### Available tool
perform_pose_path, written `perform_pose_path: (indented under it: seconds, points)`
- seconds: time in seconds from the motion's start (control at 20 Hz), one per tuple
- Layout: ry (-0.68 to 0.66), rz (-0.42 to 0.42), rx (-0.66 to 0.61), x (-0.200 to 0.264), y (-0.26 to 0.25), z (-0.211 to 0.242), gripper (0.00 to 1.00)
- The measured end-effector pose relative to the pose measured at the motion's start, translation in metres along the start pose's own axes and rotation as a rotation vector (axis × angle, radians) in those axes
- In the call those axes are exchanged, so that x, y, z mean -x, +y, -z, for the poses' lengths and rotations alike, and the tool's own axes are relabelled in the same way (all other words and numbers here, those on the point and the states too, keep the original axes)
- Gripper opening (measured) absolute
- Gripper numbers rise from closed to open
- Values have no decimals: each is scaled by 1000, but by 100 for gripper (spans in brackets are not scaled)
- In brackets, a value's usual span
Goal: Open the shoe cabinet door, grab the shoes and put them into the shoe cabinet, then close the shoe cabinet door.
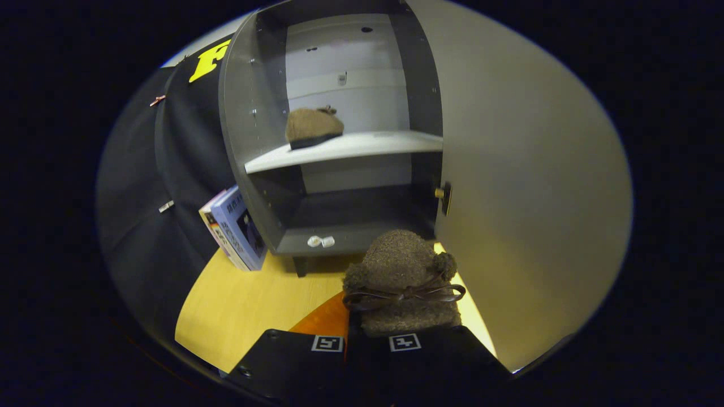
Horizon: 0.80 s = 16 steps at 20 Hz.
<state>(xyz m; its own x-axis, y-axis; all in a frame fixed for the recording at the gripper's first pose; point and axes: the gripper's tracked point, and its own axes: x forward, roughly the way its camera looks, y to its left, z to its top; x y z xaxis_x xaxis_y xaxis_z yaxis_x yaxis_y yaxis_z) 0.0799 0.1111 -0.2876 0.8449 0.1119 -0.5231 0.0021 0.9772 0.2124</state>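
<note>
Where the tongs (367, 339) meet the shoe (404, 282), the grip itself is hidden: the two fingers sit close together with only a narrow dark gap between them, and the shoe's heel end seems to be pinched there, though I cannot tell whether both fingers truly press on it. Its sole is out of sight, and the fingers are cut off low down. They point forward and slightly up toward the cabinet (339, 141), with the shoe carried just ahead of them, above the tabletop (243, 305) and in front of the cabinet's lower compartment.

This shoe is a brown, fuzzy slipper with a rounded toe, a small pompom on one side and a thin dark ribbon bow across its top. A second slipper (313, 127) of the same woolly fabric, with a dark sole, rests on the pale shelf (350, 147) inside the cabinet. That cabinet is grey, smooth-sided, with a dim lower bay and short dark feet. Its door (526, 186) stands open to the right, a broad plain panel with a small brass-coloured knob (444, 195) at its inner edge. Two books (235, 229) lean against the cabinet's left side, on the yellowish wood-grain tabletop.
</note>
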Motion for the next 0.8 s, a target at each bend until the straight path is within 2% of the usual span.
perform_pose_path:
  seconds: [0.25,0.4,0.6,0.8]
  points:
    - [-77,-36,-1,-1,12,-111,15]
    - [-136,-50,48,-18,20,-169,14]
    - [-193,-35,100,-54,28,-227,15]
    - [-164,-28,99,-104,31,-249,14]
